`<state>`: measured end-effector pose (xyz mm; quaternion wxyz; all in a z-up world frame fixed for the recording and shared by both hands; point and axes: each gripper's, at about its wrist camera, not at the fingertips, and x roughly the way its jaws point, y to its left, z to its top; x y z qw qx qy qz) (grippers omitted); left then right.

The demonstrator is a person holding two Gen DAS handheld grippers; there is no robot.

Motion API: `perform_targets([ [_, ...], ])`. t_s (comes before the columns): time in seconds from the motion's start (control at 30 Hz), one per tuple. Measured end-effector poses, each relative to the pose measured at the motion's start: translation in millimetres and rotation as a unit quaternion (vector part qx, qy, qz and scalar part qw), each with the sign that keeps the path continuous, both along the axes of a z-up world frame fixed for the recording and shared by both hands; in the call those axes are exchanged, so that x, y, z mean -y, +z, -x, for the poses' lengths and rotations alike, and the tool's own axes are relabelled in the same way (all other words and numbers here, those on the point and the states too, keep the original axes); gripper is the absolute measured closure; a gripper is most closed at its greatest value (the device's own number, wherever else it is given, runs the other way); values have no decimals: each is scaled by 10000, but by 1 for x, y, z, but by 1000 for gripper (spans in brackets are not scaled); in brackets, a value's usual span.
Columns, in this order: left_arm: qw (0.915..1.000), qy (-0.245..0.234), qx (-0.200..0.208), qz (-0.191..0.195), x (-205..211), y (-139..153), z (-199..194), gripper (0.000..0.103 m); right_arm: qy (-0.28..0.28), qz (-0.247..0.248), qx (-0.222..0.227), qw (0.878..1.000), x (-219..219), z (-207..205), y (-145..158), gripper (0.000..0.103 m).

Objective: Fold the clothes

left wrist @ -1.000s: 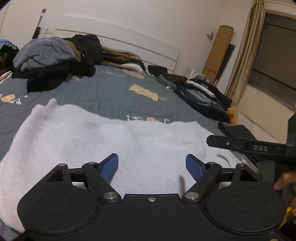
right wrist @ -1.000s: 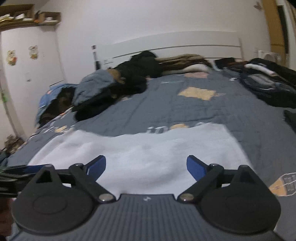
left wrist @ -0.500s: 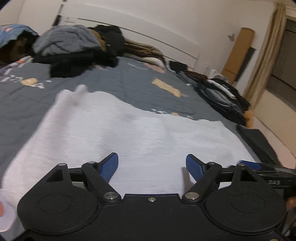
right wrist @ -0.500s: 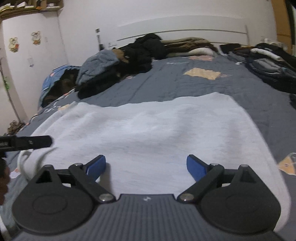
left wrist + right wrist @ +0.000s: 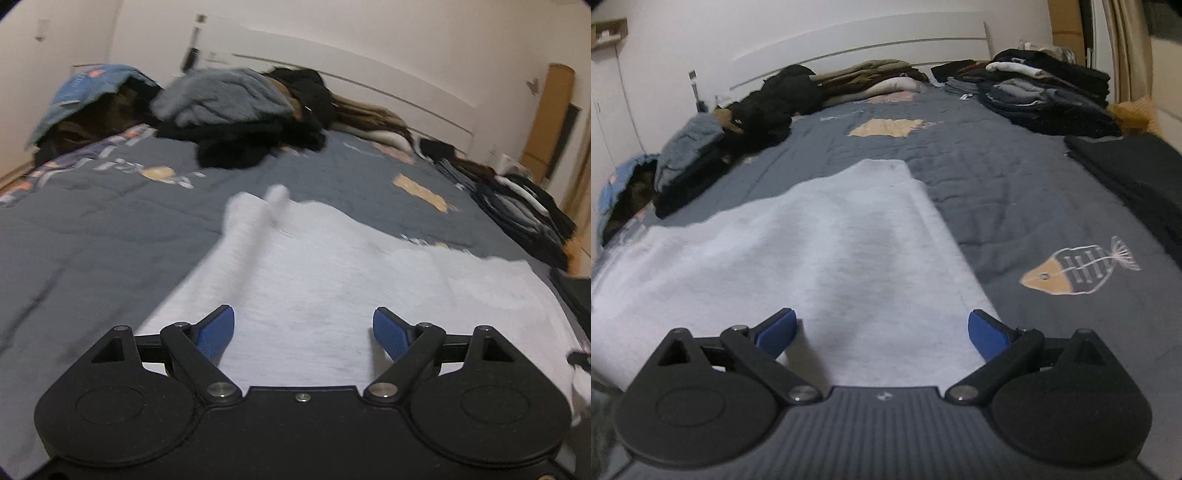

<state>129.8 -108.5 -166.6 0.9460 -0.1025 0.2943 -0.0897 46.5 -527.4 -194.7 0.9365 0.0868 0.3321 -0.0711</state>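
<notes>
A white fleecy garment [image 5: 332, 273] lies spread flat on the grey quilted bed [image 5: 92, 229]; a raised fold runs along its left side. My left gripper [image 5: 303, 334] hovers over the garment's near left part, open, with nothing between its blue pads. In the right wrist view the same garment [image 5: 812, 258] stretches away to a narrower far end. My right gripper [image 5: 882, 332] is open over its near right edge, the right pad [image 5: 984, 336] close to the garment's border.
A heap of unfolded dark and grey clothes [image 5: 236, 110] sits at the far left by the headboard. Folded dark clothes [image 5: 1045, 92] are stacked along the bed's far right, with a black folded piece [image 5: 1137, 173] nearer. The bed's right edge is close.
Both grippers have swung outward, the left view panning left and the right view panning right. The garment now lies flatter and more spread. Neither gripper closed.
</notes>
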Motion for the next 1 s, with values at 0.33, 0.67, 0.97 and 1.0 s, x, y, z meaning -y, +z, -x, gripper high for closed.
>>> perform_targets([
  [0.33,9993,-233,304,16,4,28,-32,25,-461,114,85,9988,18,8,3,4],
  [0.67,9894,-751,189,-1224,16,31,-109,64,-165,-233,574,9979,13,-6,11,4],
  [0.97,9808,-925,-396,-1669,15,-11,-140,64,-135,-413,573,9974,13,-20,8,4],
  [1.0,9806,-993,-375,-1646,14,-12,-140,76,-124,-417,568,9974,12,-21,8,4],
])
